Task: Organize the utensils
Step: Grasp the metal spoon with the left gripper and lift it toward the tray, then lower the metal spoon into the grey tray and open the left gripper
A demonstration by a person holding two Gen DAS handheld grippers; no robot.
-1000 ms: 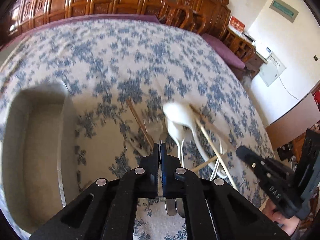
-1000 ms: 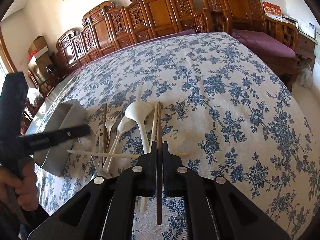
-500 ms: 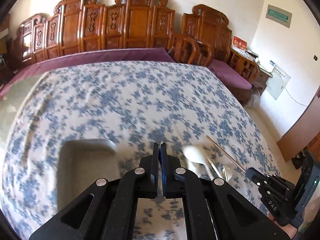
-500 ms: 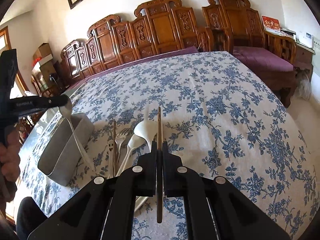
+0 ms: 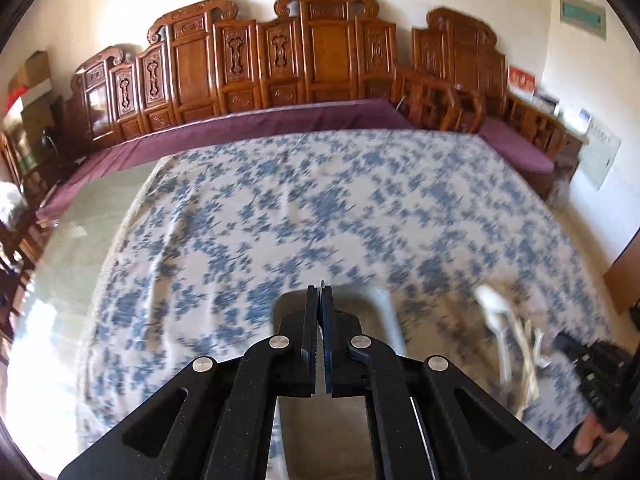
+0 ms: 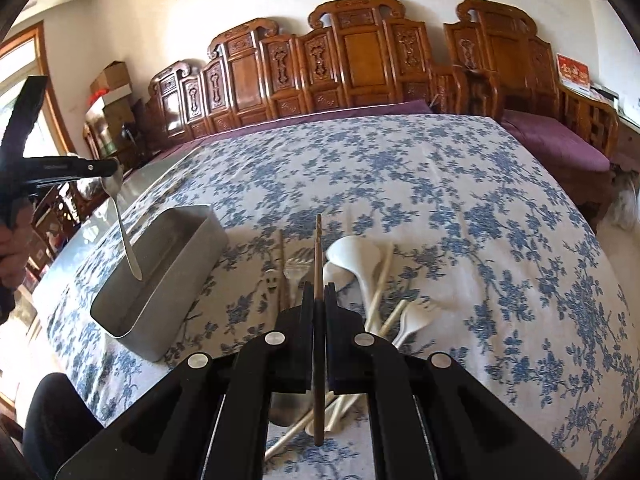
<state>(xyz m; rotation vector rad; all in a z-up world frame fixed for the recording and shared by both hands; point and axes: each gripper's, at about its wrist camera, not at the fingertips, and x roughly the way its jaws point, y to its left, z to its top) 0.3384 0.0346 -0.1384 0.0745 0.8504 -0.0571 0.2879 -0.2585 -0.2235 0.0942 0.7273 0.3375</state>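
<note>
My left gripper (image 5: 320, 292) is shut on a metal spoon (image 6: 122, 224); the right wrist view shows that gripper (image 6: 114, 166) holding the spoon by its bowl, handle hanging down over the metal bin (image 6: 160, 280). In the left wrist view the bin (image 5: 384, 312) lies just below the fingers. My right gripper (image 6: 319, 290) is shut on a dark wooden chopstick (image 6: 318, 264), held above a pile of utensils: a white ladle (image 6: 352, 256), a fork (image 6: 296, 272), pale chopsticks (image 6: 382, 280) and a white spoon (image 6: 416, 316). The pile shows blurred in the left wrist view (image 5: 500, 320).
The table carries a blue floral cloth (image 6: 440, 184). Carved wooden chairs (image 6: 360, 60) line the far side. A bare glass strip of table (image 5: 80, 220) runs along the left. The right gripper shows at the lower right of the left wrist view (image 5: 592, 364).
My left gripper lifted the spoon out of the pile and carried it left, over the bin. My right gripper rose with the chopstick and holds it above the pile.
</note>
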